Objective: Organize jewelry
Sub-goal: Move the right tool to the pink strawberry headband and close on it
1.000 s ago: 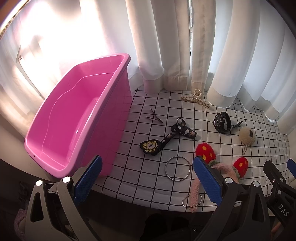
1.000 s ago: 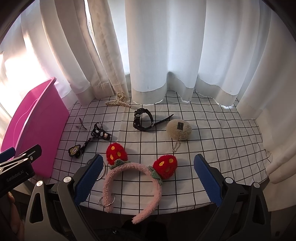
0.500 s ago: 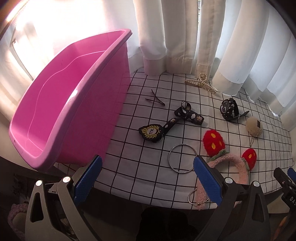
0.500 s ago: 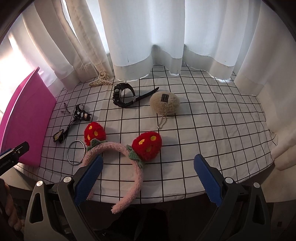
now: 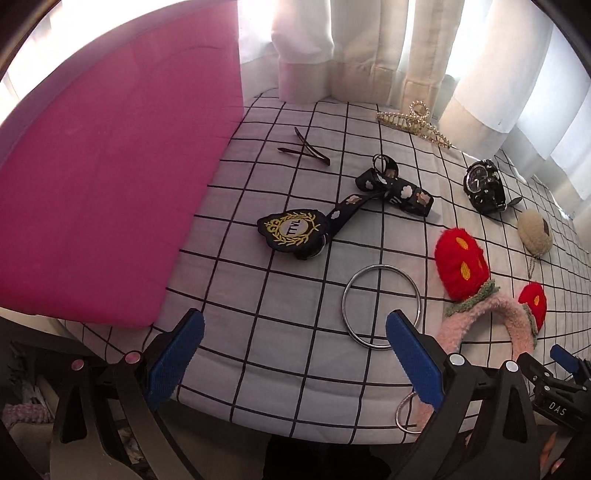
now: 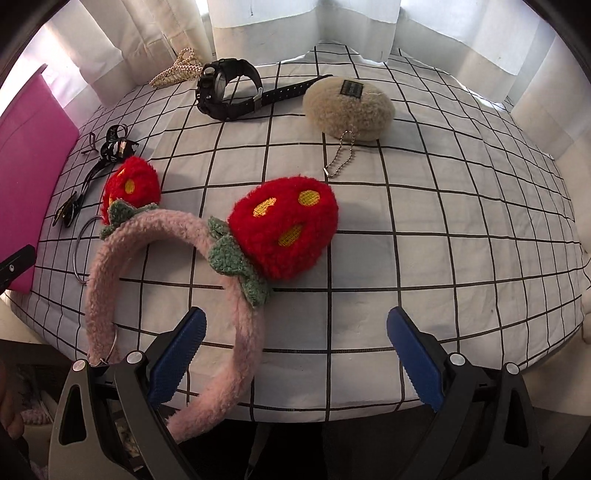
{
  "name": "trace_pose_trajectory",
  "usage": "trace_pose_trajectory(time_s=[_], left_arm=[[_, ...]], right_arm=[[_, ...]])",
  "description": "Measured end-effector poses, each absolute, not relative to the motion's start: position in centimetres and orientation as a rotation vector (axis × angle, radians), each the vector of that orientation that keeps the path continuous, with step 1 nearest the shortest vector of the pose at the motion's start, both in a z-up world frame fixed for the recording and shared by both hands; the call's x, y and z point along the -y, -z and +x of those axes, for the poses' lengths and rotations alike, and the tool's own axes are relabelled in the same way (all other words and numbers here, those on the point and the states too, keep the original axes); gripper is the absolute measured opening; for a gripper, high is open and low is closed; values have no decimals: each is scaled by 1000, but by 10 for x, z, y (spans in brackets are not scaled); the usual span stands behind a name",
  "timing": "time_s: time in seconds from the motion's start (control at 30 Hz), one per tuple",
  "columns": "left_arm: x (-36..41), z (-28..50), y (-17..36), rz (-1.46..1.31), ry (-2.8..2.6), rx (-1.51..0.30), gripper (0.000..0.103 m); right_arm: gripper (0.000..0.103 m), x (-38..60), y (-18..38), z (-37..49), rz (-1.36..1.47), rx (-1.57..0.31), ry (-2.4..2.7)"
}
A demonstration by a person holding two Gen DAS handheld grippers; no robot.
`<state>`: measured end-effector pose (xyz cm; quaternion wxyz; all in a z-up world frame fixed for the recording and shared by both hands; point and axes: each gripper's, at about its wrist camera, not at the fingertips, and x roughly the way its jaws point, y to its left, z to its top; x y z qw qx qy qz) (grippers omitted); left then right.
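Observation:
A pink fuzzy headband (image 6: pixel 110 273) with two red strawberry ears lies near the table's front edge; it also shows in the left wrist view (image 5: pixel 491 325). My right gripper (image 6: pixel 295 354) is open and empty just in front of it, its left finger beside the band's end. My left gripper (image 5: pixel 295 354) is open and empty above the front edge, near a silver bangle (image 5: pixel 380 306). A black keychain strap with a crest badge (image 5: pixel 295 230), two hairpins (image 5: pixel 306 147), a pearl claw clip (image 5: pixel 413 122), a black watch (image 6: pixel 229 88) and a beige plush charm (image 6: pixel 349 107) lie on the cloth.
A pink plastic tub (image 5: pixel 110 166) stands at the table's left side. White curtains (image 6: pixel 258 22) hang close behind the table. The checked cloth (image 6: pixel 443 221) covers the table. A small silver ring (image 5: pixel 406 413) hangs at the headband's end by the front edge.
Both grippers have moved forward and lower toward the table. The headband now looms large before the right gripper; the tub's side fills the left view. Nothing was taken hold of.

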<state>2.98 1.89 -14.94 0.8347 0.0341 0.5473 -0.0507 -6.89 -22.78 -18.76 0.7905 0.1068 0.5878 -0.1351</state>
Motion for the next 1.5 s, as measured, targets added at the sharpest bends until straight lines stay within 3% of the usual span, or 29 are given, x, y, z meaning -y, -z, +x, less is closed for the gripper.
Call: trace_pose_trajectory(time_s=[1.37, 1.47, 1.5], left_arm=[[40, 48, 208, 164, 245, -1183, 97], [42, 46, 204, 176, 271, -1176, 90], [46, 45, 203, 184, 285, -1172, 83]], right_arm=[[94, 228, 214, -49, 165, -1270, 291], [93, 228, 214, -48, 164, -1265, 277], [93, 225, 213, -49, 163, -1265, 277]])
